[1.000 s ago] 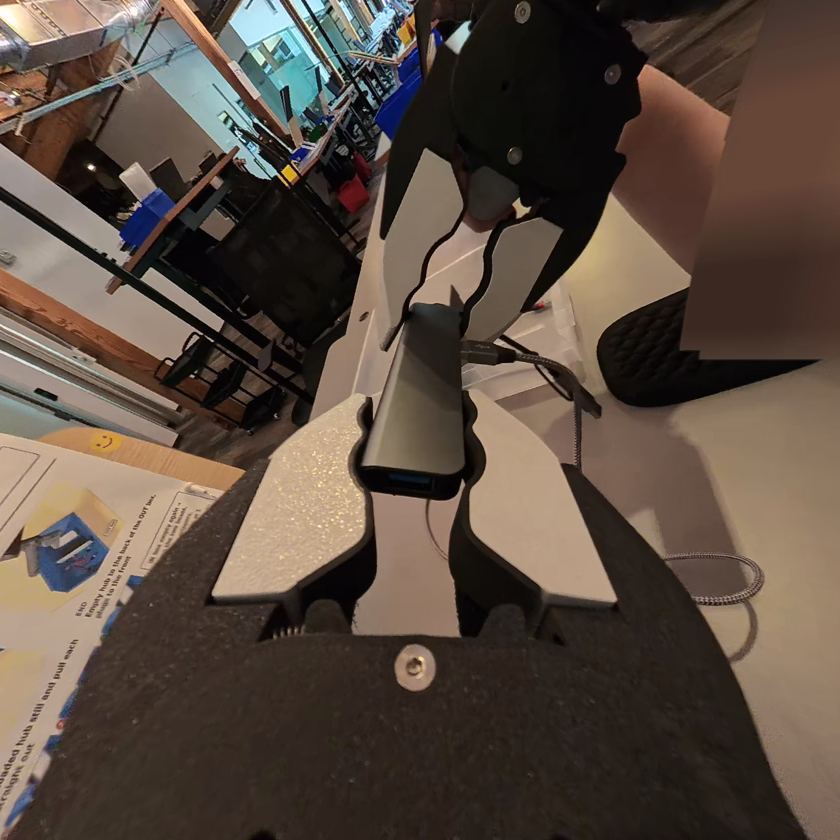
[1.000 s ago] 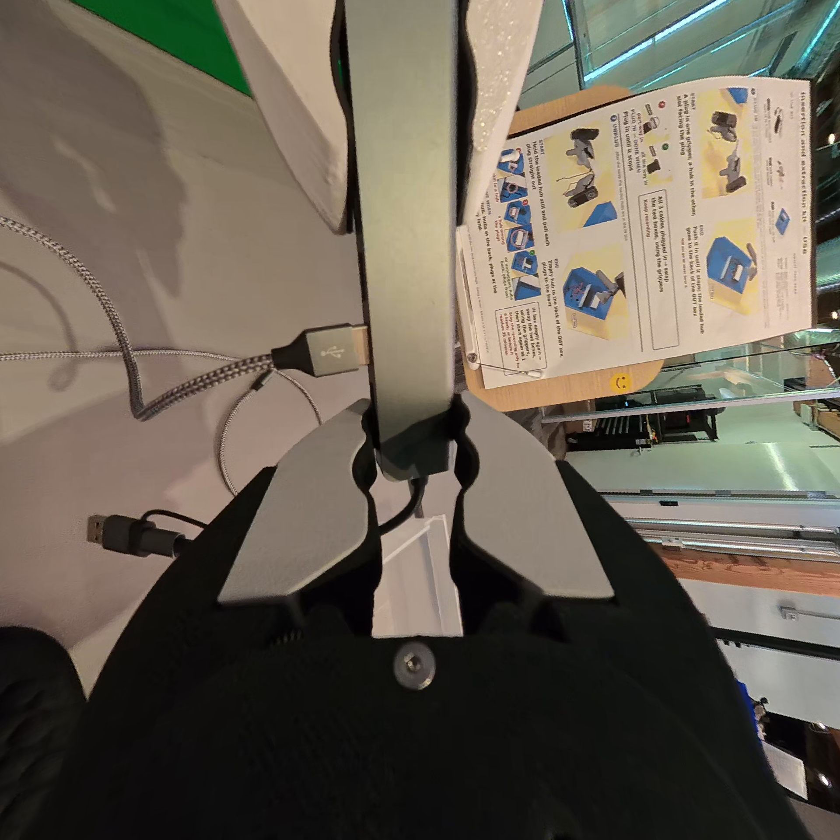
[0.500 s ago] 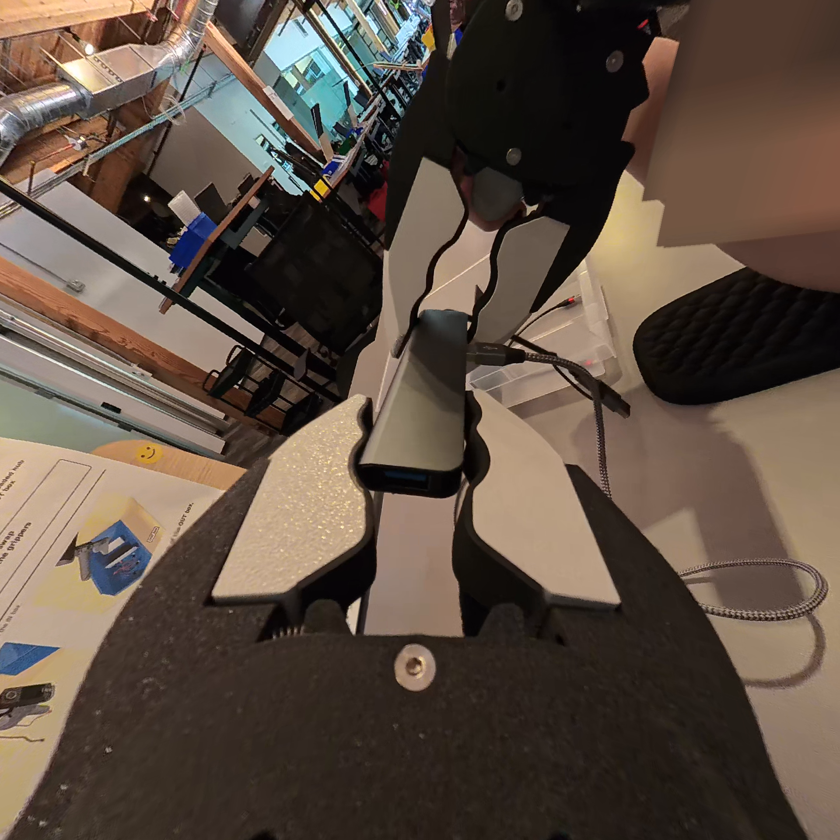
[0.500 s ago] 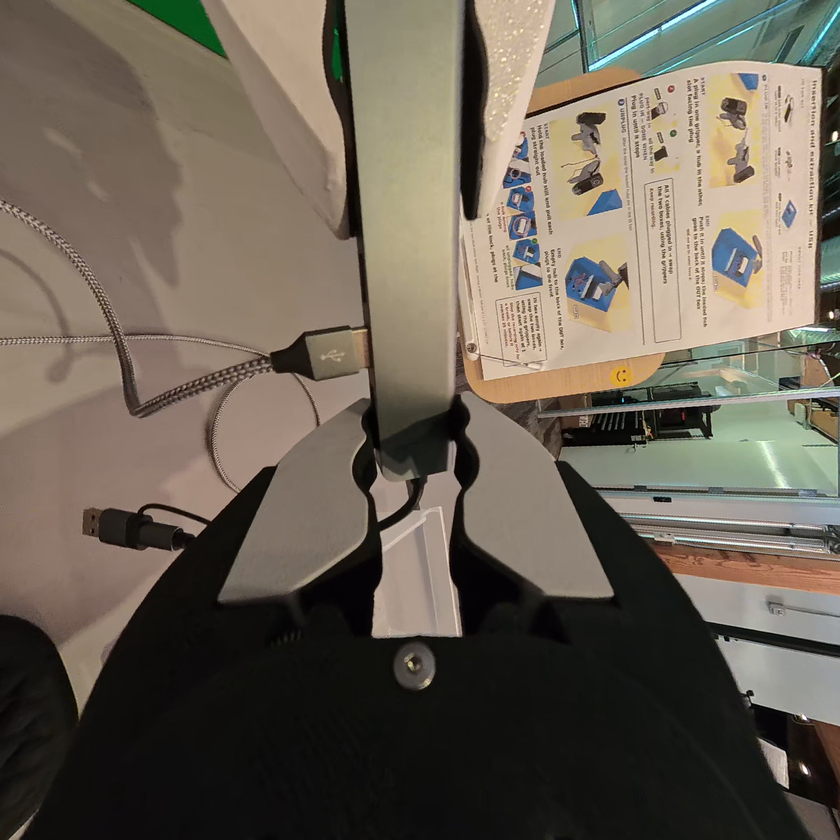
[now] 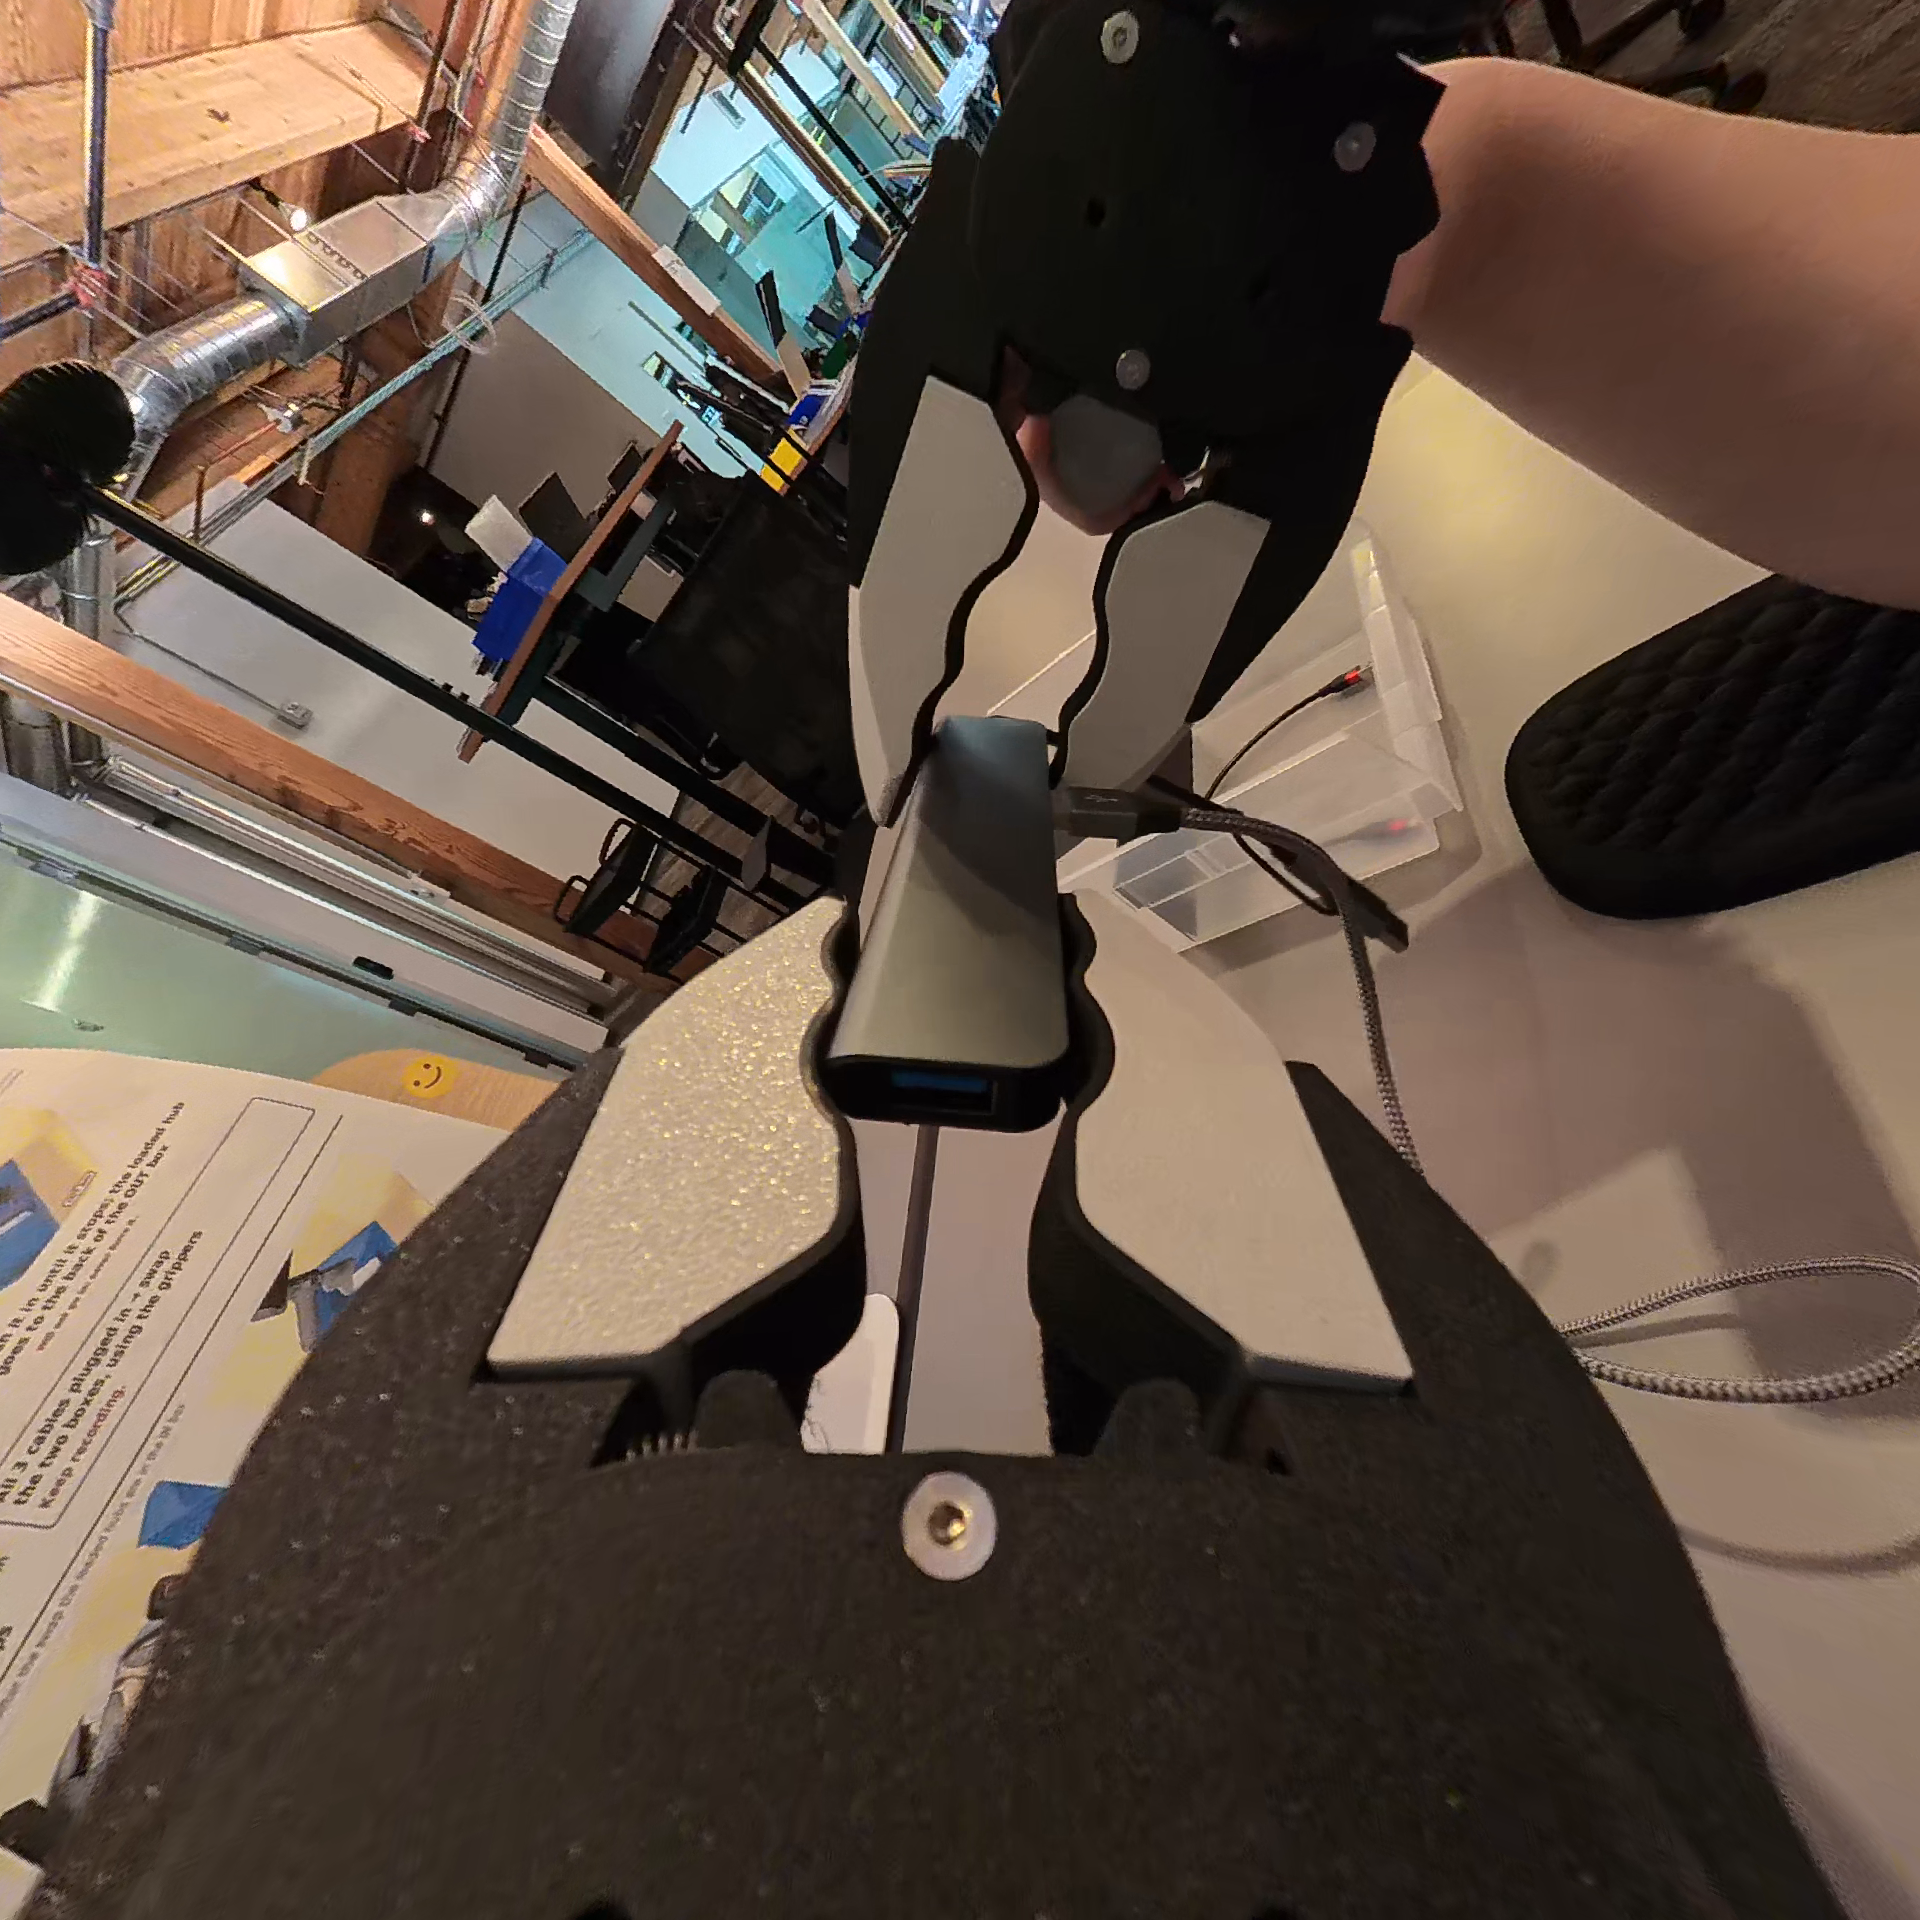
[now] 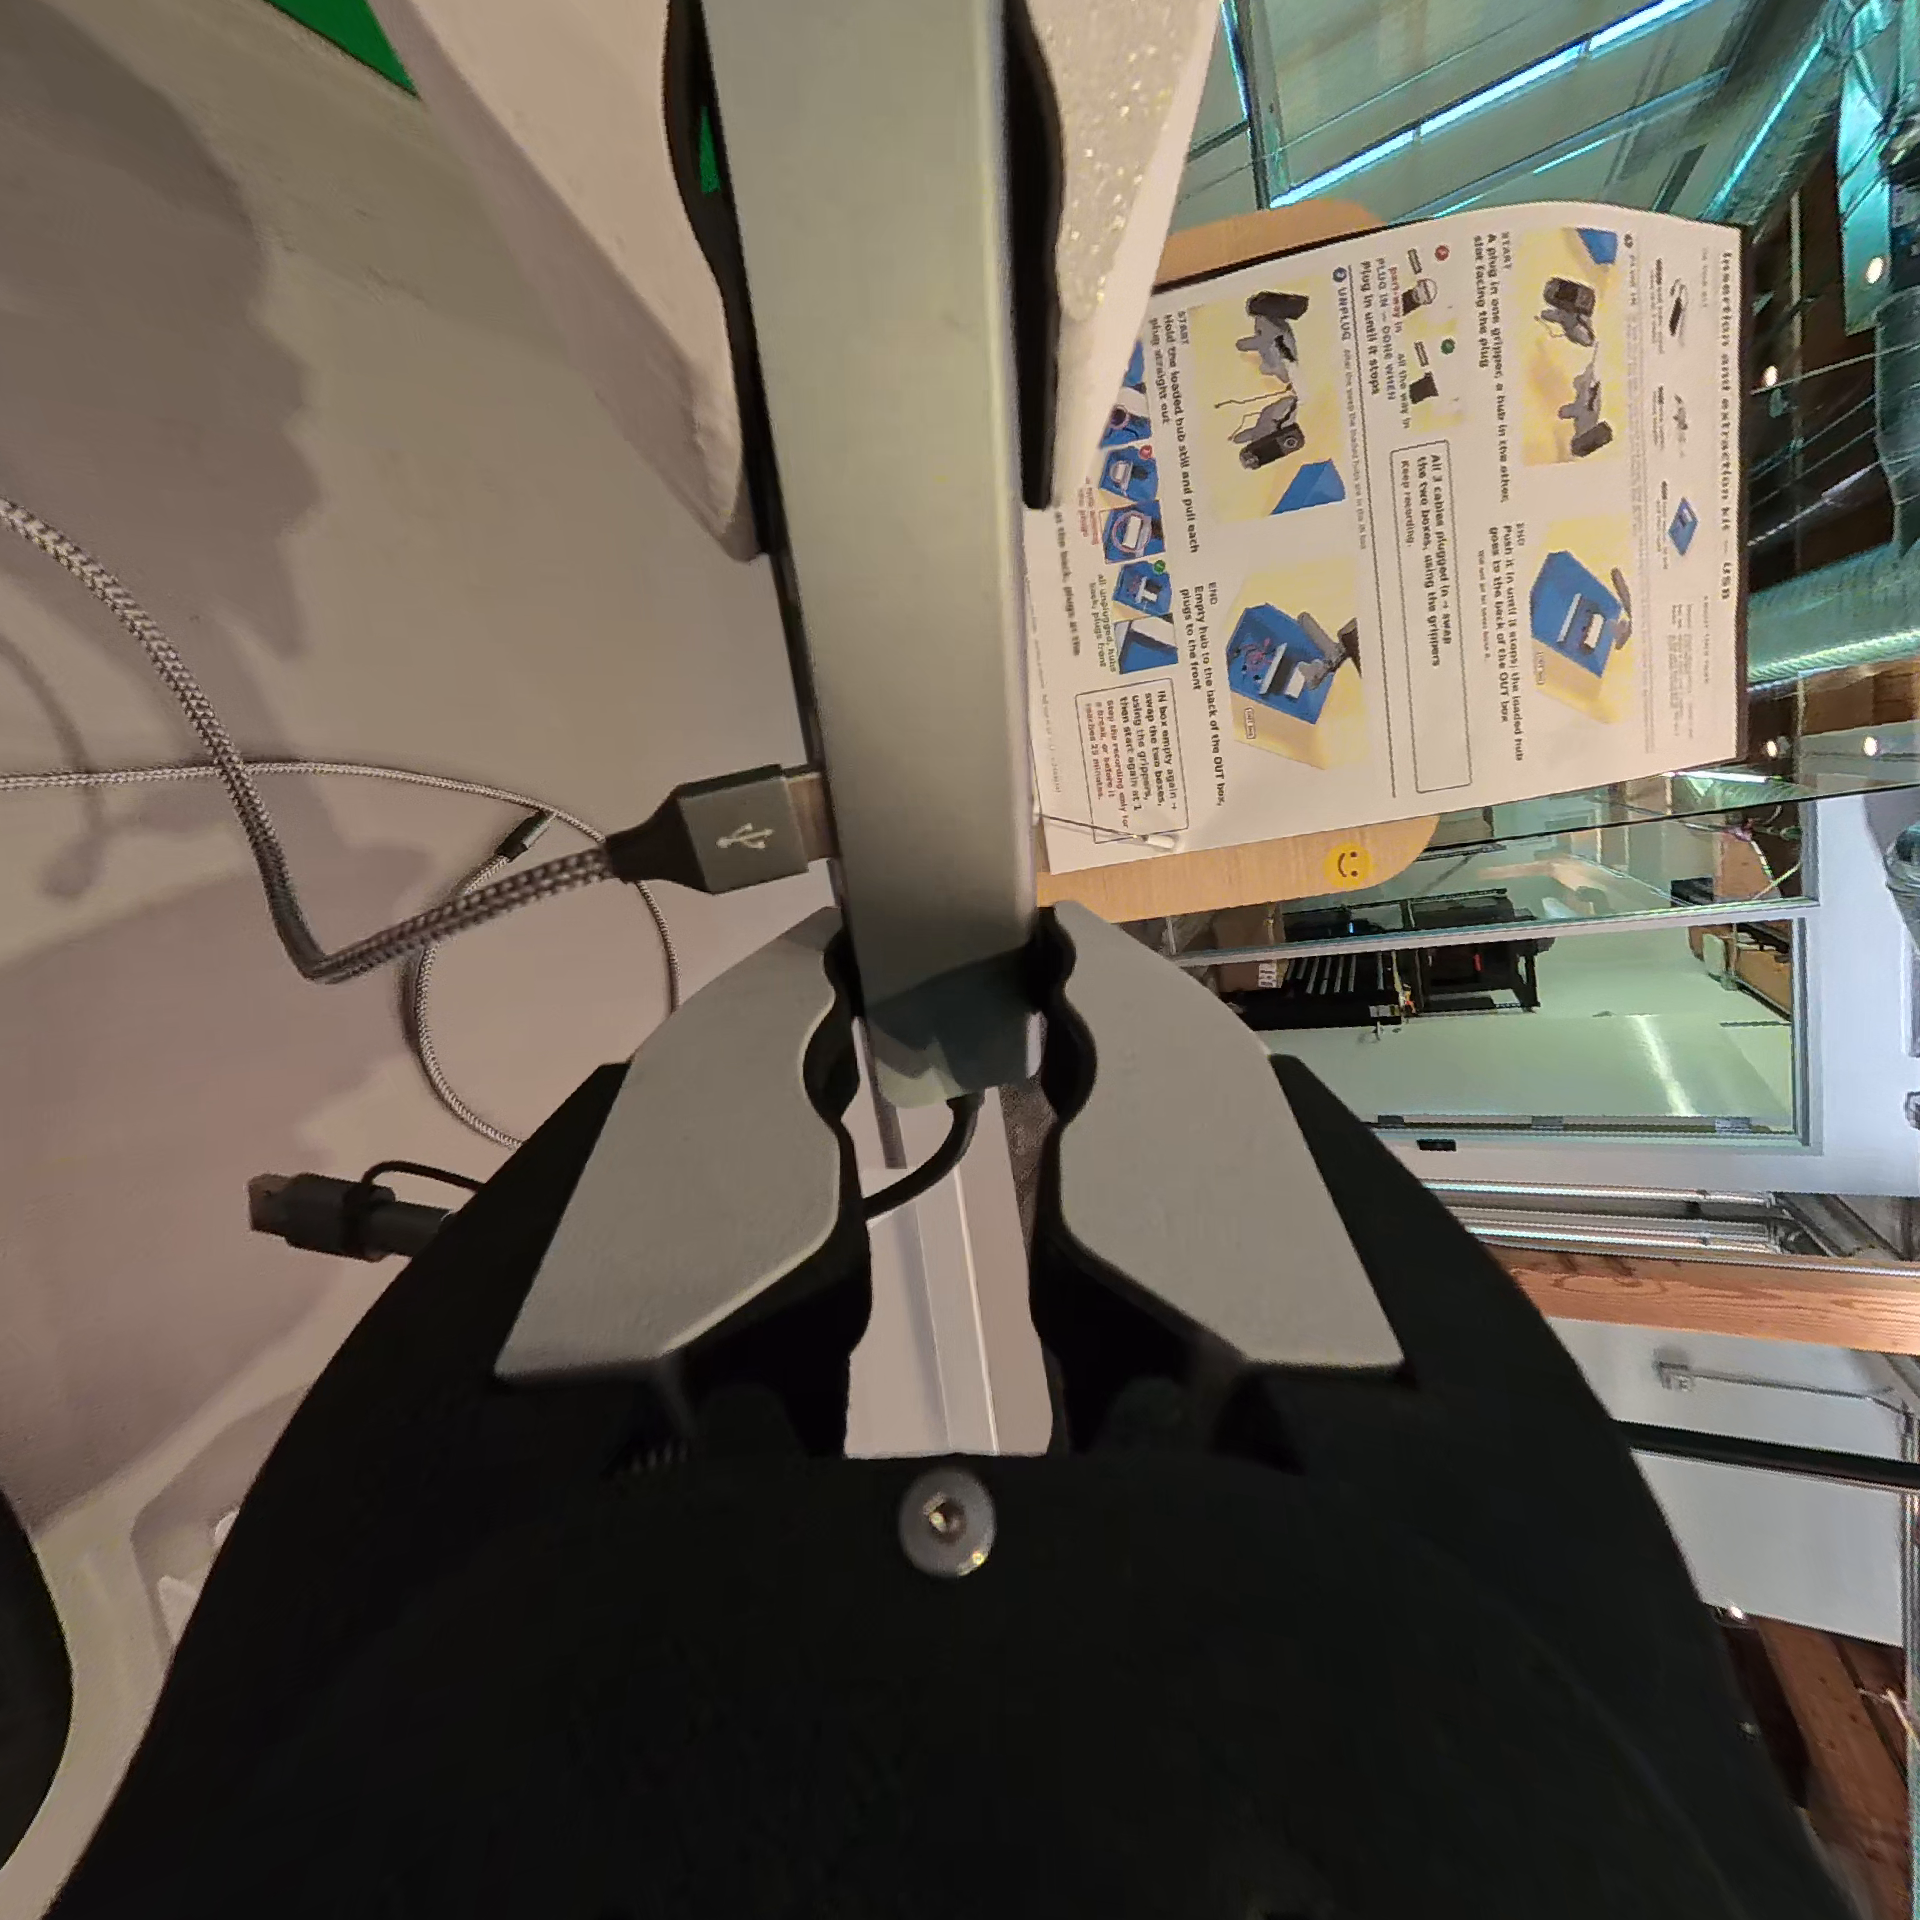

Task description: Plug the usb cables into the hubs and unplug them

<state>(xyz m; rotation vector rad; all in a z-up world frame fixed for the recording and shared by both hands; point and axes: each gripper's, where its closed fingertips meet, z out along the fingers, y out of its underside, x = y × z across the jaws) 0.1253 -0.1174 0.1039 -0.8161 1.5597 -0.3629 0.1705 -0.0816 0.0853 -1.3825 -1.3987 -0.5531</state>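
A grey USB hub (image 5: 951, 935) is held off the white table (image 5: 1558, 1091) by both grippers, one at each end. My left gripper (image 5: 956, 1003) is shut on the end with the blue port. My right gripper (image 6: 940, 1023) is shut on the opposite end, where the hub's black tail cable (image 6: 332, 1210) comes out; it shows across from me in the left wrist view (image 5: 987, 743). A grey USB plug (image 6: 743, 836) on a braided cable (image 6: 260, 831) sits in a side port near the right gripper. The plug also shows in the left wrist view (image 5: 1117, 810).
A clear plastic box (image 5: 1299, 821) stands on the table behind the hub. A black padded cushion (image 5: 1714, 748) lies at the right. An instruction sheet (image 6: 1403, 520) on a wooden board stands at the table's edge. A person's forearm (image 5: 1662, 312) reaches in from the upper right. The grippers' ends are close to 7 cm from one another.
Both grippers have shifted and tilted together with the hub between them. Their hold is the same and the braided cable's plug stays in the side port.
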